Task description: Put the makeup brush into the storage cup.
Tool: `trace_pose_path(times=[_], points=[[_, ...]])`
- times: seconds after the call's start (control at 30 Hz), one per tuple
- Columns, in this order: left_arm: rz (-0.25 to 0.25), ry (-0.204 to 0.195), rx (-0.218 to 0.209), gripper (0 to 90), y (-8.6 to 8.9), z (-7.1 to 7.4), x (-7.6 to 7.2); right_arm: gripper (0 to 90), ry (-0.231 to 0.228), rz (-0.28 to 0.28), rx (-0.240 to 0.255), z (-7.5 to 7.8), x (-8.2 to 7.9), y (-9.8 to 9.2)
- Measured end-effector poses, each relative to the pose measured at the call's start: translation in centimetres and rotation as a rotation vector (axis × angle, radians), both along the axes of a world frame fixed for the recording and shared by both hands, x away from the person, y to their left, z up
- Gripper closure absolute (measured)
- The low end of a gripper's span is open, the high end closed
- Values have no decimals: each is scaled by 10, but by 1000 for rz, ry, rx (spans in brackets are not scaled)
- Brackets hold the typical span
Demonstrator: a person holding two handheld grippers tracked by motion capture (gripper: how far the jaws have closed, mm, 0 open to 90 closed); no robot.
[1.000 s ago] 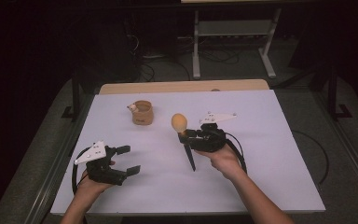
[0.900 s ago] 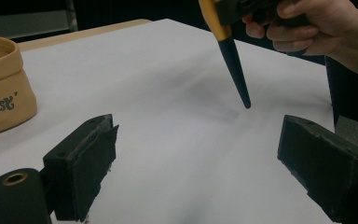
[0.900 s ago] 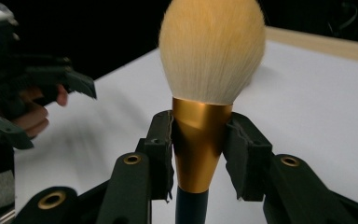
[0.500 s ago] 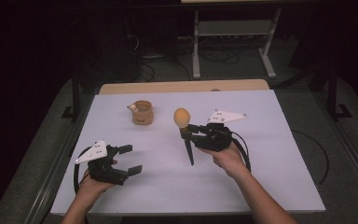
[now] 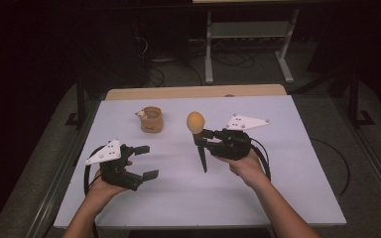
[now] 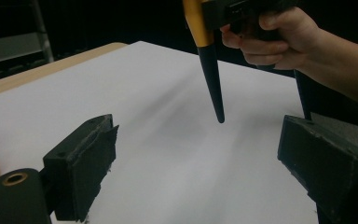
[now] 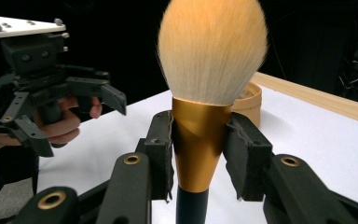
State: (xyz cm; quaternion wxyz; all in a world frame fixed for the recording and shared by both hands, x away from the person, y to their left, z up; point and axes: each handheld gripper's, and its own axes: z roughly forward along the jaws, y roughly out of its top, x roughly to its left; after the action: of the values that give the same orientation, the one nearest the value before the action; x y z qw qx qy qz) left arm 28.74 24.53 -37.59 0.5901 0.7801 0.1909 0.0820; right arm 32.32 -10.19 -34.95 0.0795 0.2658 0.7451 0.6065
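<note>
Black jaws of the left gripper (image 5: 141, 161) stand apart near the table's (image 5: 287, 198) left edge, so move it slowly toward the centre, where the right gripper (image 5: 202, 138) clamps the brush (image 5: 197, 130) upright by its ferrule.

Makeup brush (image 7: 200, 116), upright, off the surface (image 5: 278, 198)
Peach bristle head pointing up, gold ferrule sitting pinched between the jaws, black tapered handle hanging tip-down, hovering clear above the white surface.
</note>
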Motion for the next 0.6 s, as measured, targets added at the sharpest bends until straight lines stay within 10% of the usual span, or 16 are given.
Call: trace_pose_path(times=[0.6], points=[[-96, -34, -21, 125, -35, 1, 29, 628, -18, 12, 9, 4, -2, -8]])
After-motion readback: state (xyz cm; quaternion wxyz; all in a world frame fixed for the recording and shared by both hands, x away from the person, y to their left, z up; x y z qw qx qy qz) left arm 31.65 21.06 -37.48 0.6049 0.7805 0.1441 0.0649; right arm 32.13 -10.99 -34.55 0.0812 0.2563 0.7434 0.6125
